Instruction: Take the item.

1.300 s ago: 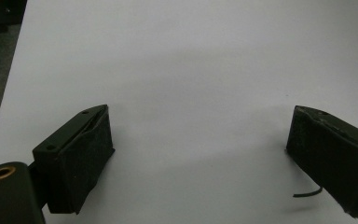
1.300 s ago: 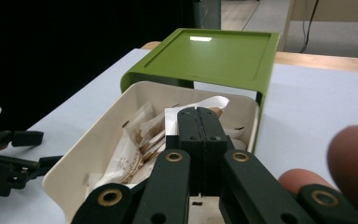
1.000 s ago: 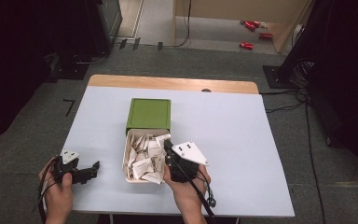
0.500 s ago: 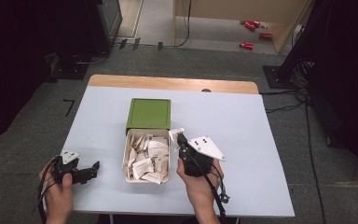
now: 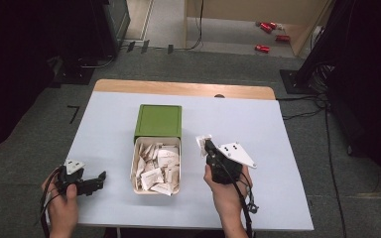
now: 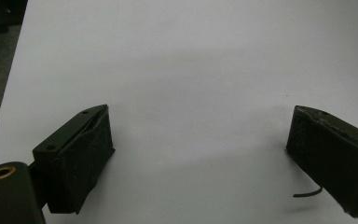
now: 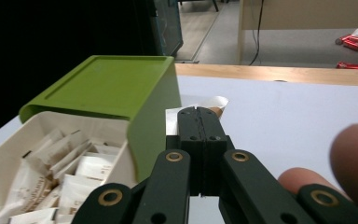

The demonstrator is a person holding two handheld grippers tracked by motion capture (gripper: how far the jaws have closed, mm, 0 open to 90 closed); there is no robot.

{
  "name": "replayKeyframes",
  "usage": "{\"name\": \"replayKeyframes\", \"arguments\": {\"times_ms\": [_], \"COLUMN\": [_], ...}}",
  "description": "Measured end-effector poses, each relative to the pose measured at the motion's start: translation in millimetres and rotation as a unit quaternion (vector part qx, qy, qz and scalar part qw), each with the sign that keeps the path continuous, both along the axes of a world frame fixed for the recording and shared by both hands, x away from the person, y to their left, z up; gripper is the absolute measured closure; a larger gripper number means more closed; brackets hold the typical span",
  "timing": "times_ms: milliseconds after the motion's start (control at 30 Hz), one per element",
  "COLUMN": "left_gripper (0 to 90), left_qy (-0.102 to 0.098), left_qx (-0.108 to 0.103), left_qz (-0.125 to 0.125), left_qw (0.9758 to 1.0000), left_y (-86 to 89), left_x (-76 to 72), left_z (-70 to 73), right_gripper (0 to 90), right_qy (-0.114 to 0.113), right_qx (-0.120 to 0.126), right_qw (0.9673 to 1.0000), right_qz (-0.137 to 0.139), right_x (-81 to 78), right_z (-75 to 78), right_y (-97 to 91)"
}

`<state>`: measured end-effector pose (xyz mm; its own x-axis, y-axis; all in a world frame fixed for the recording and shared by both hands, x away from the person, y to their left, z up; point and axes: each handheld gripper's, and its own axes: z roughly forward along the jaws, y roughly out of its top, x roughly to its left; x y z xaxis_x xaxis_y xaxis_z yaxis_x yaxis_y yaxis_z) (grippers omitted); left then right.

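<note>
A white tray (image 5: 134, 166) full of white sachets (image 5: 158, 163) sticks out toward me from under a green box (image 5: 158, 121) at the table's middle. Just right of the tray, my right gripper (image 5: 207, 144) is shut on one white sachet (image 5: 201, 142), held off the table. In the right gripper view the jaws (image 7: 198, 112) meet with the sachet (image 7: 214, 102) poking out past their tips, the green box (image 7: 116, 91) close on the left. At the front left corner my left gripper (image 5: 100, 177) lies low and open. Its jaws (image 6: 200, 126) stand wide apart over bare table.
The pale blue table (image 5: 258, 124) has a wooden strip (image 5: 178, 88) along its far edge. Cables trail from both grippers. Red items (image 5: 265, 37) lie on the floor beyond the table, and dark equipment stands on both sides.
My right gripper has moved right, from over the tray's right edge to the table beside it, carrying the sachet. The left gripper has stayed put.
</note>
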<state>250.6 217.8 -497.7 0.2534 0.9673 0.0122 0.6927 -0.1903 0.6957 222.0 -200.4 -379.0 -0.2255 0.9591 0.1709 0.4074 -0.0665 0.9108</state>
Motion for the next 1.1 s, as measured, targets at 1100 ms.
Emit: {"name": "replayKeyframes", "arguments": {"times_ms": [1100], "left_gripper": [7.4], "left_qy": [0.0], "left_qx": [0.0], "left_qz": [0.0], "left_qw": [1.0], "left_y": [0.0], "left_x": [-0.1], "left_z": [0.0], "right_gripper": [90.0], "right_qy": [0.048], "right_qx": [-0.001], "right_qw": [0.9978], "right_qz": [-0.046], "right_x": [20.1], "right_z": [-64.8], "right_y": [-53.3]}}
